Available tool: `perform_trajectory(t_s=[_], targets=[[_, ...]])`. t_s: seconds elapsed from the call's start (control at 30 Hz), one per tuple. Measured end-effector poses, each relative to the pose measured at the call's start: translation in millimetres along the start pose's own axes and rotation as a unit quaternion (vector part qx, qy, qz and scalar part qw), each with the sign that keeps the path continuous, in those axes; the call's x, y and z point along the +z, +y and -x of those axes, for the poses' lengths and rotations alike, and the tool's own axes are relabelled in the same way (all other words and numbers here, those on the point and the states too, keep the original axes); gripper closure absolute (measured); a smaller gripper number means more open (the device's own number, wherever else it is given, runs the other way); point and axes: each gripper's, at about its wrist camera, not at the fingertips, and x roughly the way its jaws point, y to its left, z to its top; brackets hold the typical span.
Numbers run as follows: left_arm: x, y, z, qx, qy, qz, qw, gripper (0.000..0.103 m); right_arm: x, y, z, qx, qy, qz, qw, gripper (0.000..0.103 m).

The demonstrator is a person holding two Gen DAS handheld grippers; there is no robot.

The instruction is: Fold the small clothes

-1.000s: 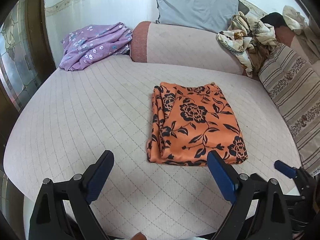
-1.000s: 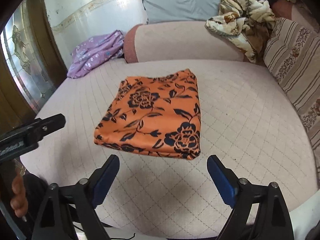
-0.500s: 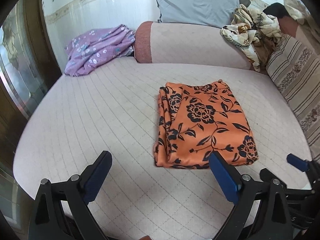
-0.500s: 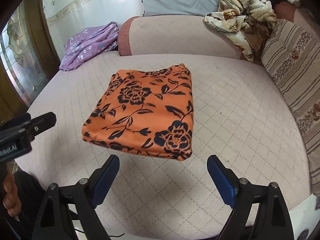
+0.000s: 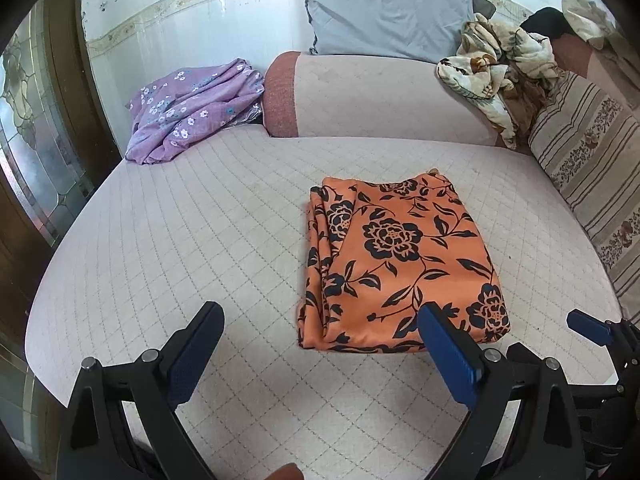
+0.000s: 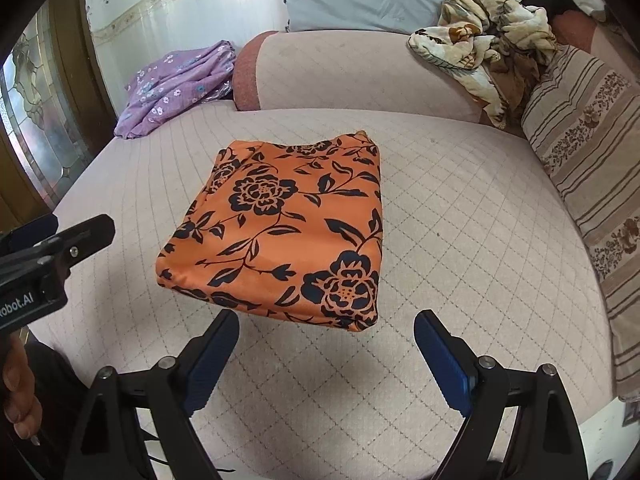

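An orange cloth with black flowers [image 5: 400, 264] lies folded into a neat rectangle on the quilted bed [image 5: 180, 240]; it also shows in the right wrist view [image 6: 288, 228]. My left gripper [image 5: 320, 344] is open and empty, held above the bed's near edge, just short of the cloth's near left corner. My right gripper [image 6: 326, 344] is open and empty, hovering just short of the cloth's near edge. The right gripper's tip shows at the far right of the left wrist view [image 5: 588, 326], and the left gripper shows at the left of the right wrist view [image 6: 60, 252].
A crumpled purple flowered garment [image 5: 192, 108] lies at the bed's far left corner. A bolster [image 5: 380, 100] and grey pillow [image 5: 384, 12] line the back. A cream patterned blanket heap [image 5: 496, 68] and a striped cushion [image 5: 592, 184] sit on the right. A glass door [image 5: 28, 140] stands left.
Both grippers have drawn back a little from the folded cloth and stay open. The cloth has not moved.
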Motion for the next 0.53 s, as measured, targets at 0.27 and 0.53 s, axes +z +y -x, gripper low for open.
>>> perform_trajectory(t_s=[0.27,0.53], targets=[[3,-2,-5,-0.008,0.003,0.001,1.0000,0.006,7,2,-1,-0.006,-0.003,0.007,1.000,0.012],[8,-4,-13,-0.006,-0.005,-0.007,0.9999,0.006,13,5,-9,-0.006,0.002,0.013,1.000,0.012]])
